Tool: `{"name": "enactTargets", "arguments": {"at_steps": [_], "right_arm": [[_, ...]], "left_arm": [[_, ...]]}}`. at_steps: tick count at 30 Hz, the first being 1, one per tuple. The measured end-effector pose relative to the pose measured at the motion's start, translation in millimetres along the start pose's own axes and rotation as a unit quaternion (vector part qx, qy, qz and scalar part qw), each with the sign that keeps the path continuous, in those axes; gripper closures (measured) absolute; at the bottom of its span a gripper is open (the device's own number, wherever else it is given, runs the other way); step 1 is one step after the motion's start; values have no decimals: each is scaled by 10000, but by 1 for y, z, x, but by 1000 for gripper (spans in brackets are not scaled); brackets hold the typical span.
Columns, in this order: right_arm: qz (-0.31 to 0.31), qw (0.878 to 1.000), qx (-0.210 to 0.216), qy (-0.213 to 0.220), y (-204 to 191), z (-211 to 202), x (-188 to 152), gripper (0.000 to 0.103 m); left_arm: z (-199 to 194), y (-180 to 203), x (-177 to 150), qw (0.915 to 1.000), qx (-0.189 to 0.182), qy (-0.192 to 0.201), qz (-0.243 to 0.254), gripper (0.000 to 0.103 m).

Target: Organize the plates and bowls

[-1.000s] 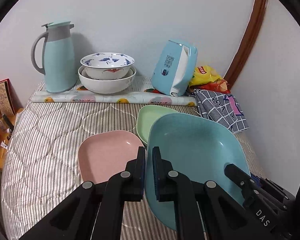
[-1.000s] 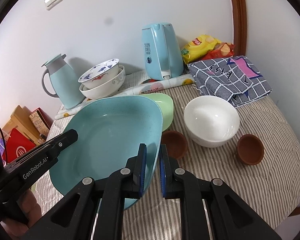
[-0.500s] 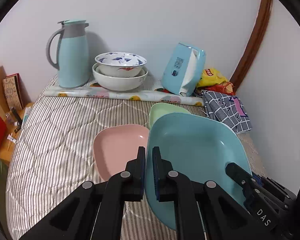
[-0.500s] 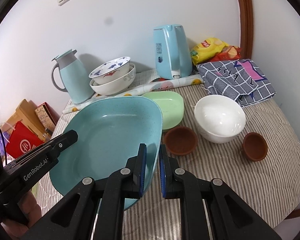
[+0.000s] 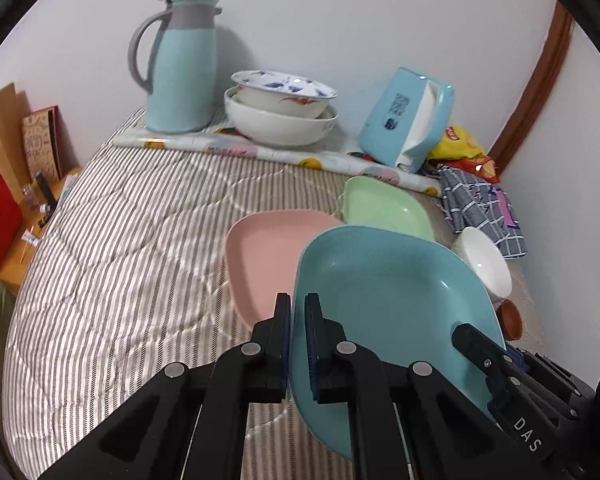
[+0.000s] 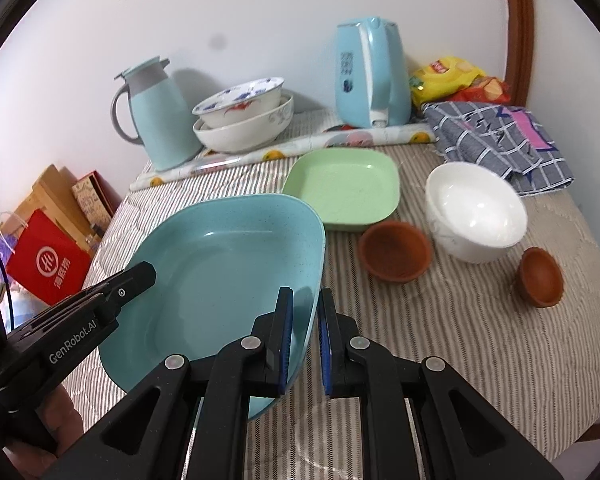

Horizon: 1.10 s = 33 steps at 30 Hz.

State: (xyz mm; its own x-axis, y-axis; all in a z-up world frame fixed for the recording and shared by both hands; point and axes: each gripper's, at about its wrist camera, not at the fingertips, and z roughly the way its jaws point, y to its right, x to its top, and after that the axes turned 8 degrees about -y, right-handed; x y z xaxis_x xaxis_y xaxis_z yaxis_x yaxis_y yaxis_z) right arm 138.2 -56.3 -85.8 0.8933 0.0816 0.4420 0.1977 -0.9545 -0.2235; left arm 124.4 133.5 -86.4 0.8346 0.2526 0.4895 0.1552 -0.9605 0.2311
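Note:
A large teal plate (image 5: 388,312) (image 6: 224,276) is held above the striped table. My left gripper (image 5: 298,308) is shut on its left rim. My right gripper (image 6: 304,304) straddles its right rim with the jaws slightly apart, a gap showing on the outer side. A pink plate (image 5: 268,248) lies on the table under the teal plate's left edge. A green plate (image 5: 384,208) (image 6: 346,188), a white bowl (image 6: 476,212) and two brown bowls (image 6: 394,250) (image 6: 540,276) sit to the right.
At the back stand a teal jug (image 5: 180,68), two stacked patterned bowls (image 5: 280,108), a blue kettle (image 6: 370,72), a snack bag (image 6: 448,76) and a checked cloth (image 6: 500,136). A red bag (image 6: 46,264) and boxes are off the left edge.
Both grippers and the teal plate have shifted left and pulled back; the pink plate now shows more. The right gripper's jaws have opened a little off the rim.

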Motion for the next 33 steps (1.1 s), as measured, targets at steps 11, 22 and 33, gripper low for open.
{"name": "enactTargets", "arguments": {"at_steps": [11, 22, 33], "right_arm": [[-242, 9992, 91, -315, -12, 36, 3, 91], [-377, 9980, 271, -419, -17, 61, 19, 91], [-719, 9954, 236, -595, -24, 91, 45, 91]], "left_arm": [[26, -24, -4, 9992, 128, -223, -295, 95], [41, -32, 7, 9981, 385, -279, -402, 95], [67, -39, 20, 9963, 544, -375, -546, 95]]}}
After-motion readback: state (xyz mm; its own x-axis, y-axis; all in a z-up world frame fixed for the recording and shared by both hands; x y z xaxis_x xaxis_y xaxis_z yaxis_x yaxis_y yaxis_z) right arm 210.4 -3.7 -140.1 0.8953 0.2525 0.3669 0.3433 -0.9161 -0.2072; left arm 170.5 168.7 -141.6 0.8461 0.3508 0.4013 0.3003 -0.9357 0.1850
